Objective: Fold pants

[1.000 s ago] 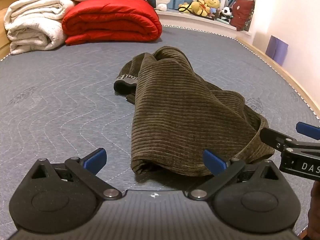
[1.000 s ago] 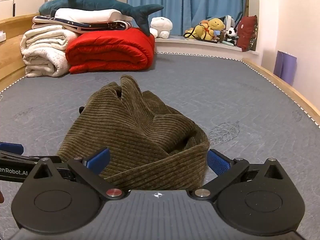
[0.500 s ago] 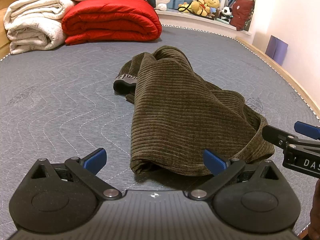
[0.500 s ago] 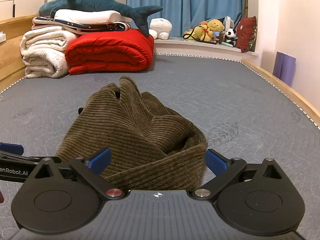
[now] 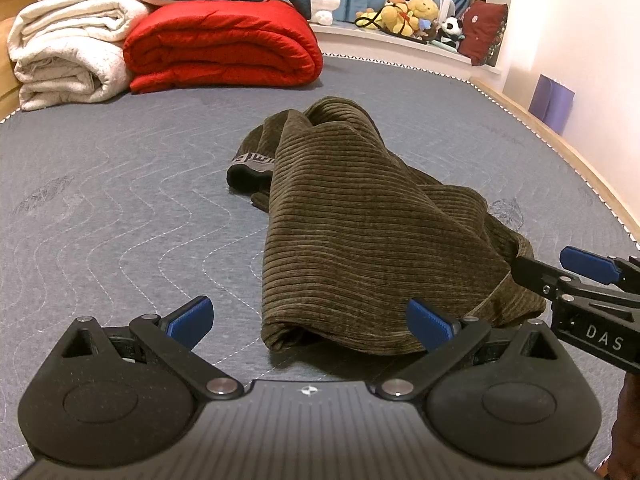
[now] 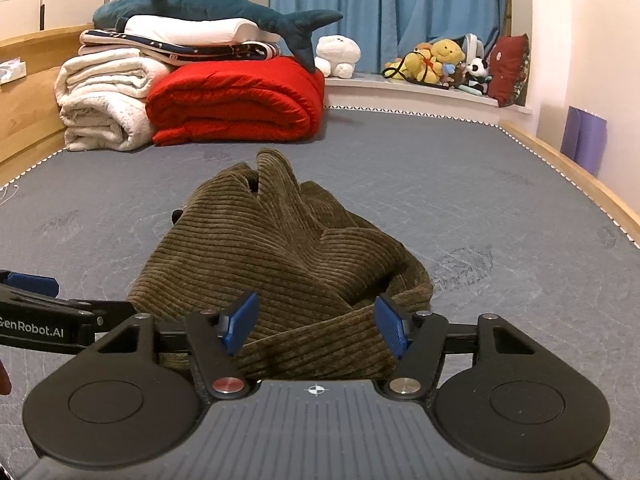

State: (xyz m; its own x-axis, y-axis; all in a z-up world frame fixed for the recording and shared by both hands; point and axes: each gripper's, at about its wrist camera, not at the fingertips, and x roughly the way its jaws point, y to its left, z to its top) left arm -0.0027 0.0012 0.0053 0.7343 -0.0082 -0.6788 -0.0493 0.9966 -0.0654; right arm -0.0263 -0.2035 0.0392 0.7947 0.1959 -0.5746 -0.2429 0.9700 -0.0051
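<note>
Olive-brown corduroy pants [image 5: 360, 232] lie crumpled on the grey quilted mattress [image 5: 120, 220], the dark waistband [image 5: 252, 164] at the far left. My left gripper [image 5: 310, 320] is open just before the near hem, nothing between its blue pads. My right gripper [image 6: 316, 328] is half closed around the thick near fold of the pants [image 6: 288, 264]; the pads stand apart, not pinching the cloth. It also shows in the left wrist view [image 5: 560, 276] at the pants' right edge. The left gripper's side shows in the right wrist view [image 6: 32, 312].
A red folded duvet [image 6: 236, 100], white blankets [image 6: 104, 100] and a plush shark [image 6: 208, 6] are stacked at the mattress's far left. Plush toys [image 6: 436, 60] sit on the window ledge. A wooden bed frame [image 6: 568, 172] borders the right side.
My right gripper's jaws have narrowed from wide open to half closed around the near fold. The left gripper has stayed open and barely moved.
</note>
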